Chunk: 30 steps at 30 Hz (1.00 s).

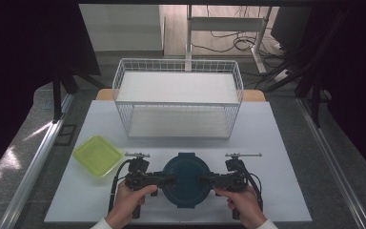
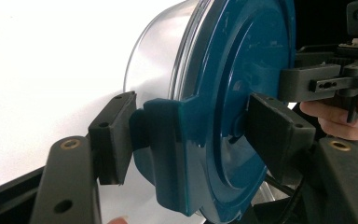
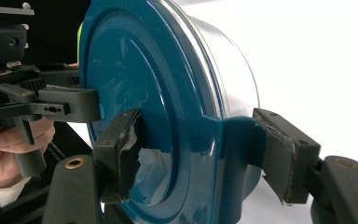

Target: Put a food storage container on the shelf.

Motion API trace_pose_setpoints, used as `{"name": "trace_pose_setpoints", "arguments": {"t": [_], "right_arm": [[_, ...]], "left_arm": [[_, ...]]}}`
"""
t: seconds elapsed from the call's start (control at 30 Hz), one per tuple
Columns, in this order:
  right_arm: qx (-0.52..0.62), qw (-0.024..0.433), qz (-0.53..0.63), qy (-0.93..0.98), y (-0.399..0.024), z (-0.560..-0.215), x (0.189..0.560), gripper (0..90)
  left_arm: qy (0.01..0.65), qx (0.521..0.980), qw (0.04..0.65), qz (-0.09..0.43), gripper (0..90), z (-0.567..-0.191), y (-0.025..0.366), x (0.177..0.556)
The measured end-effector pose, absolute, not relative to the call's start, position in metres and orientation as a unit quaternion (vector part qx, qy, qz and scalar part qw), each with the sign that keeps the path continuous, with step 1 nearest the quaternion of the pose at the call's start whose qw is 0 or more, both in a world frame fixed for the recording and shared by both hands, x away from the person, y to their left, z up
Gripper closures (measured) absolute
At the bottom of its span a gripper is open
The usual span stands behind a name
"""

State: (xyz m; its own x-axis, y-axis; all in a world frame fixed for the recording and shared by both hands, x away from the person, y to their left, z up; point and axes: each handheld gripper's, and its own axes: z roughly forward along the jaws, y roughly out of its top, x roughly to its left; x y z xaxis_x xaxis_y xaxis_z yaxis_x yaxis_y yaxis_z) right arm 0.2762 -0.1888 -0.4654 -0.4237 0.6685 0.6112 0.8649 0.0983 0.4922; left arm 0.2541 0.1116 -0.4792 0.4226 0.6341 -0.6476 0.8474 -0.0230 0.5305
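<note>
White table [image 1: 276, 143], dim room with wire basket [image 1: 178, 98] behind; left gripper [image 1: 164, 180] and right gripper [image 1: 209, 180] each apparently clamp 1 latch of teal-lidded container [image 1: 187, 177].

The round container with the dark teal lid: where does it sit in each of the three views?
High view: the round container with the dark teal lid sits bottom centre, between both grippers.
Left gripper view: it is centre right, its side clip between the jaws.
Right gripper view: it is centre left, its other clip between the jaws.
Shared landmark: the white table.
</note>
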Motion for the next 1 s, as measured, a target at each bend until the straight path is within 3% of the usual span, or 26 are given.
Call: {"name": "trace_pose_setpoints", "arguments": {"t": [1.0], "right_arm": [[-0.507, 0.095, -0.436, -0.737, -0.184, -0.439, 0.288, 34.4]], "left_arm": [[0.513, 0.711, 0.47, -0.098, 35.3, -0.45, 0.116, 0.27]]}}
